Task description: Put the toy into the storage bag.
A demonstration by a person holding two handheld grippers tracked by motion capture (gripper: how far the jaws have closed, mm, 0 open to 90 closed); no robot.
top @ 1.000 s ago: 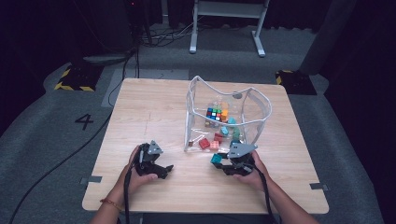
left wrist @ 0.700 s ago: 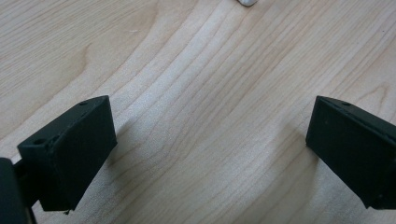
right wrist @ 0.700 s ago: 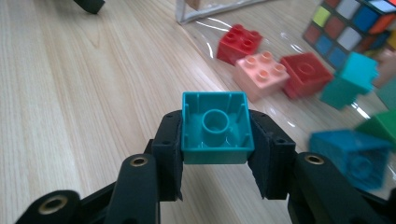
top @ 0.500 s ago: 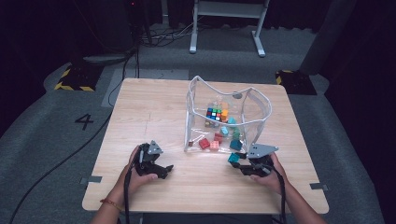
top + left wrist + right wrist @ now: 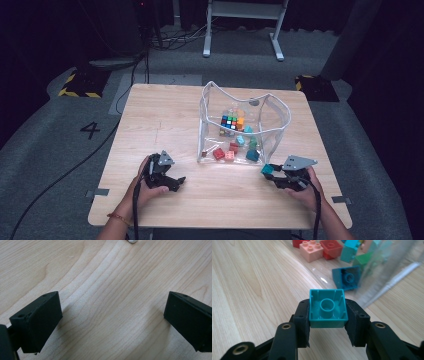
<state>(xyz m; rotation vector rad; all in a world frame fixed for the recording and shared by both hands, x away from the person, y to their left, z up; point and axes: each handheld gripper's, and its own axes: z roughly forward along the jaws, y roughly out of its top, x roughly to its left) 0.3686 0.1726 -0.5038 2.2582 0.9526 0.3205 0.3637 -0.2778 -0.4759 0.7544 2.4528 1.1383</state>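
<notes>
Movement belonged to the right tongs (image 5: 270,172) alone: in the high view they had slid rightward along the near edge of the table (image 5: 165,115), away from the front of the clear plastic bag (image 5: 245,107), pinching a teal building block (image 5: 266,169), while the left tongs (image 5: 172,181) stayed put. In the left gripper view those tongs (image 5: 110,322) stood spread over bare wood. In the right gripper view the block (image 5: 328,308) sat clamped, hollow underside facing the camera, clear of the bag (image 5: 387,272); extraction looked done, placement pending.
</notes>
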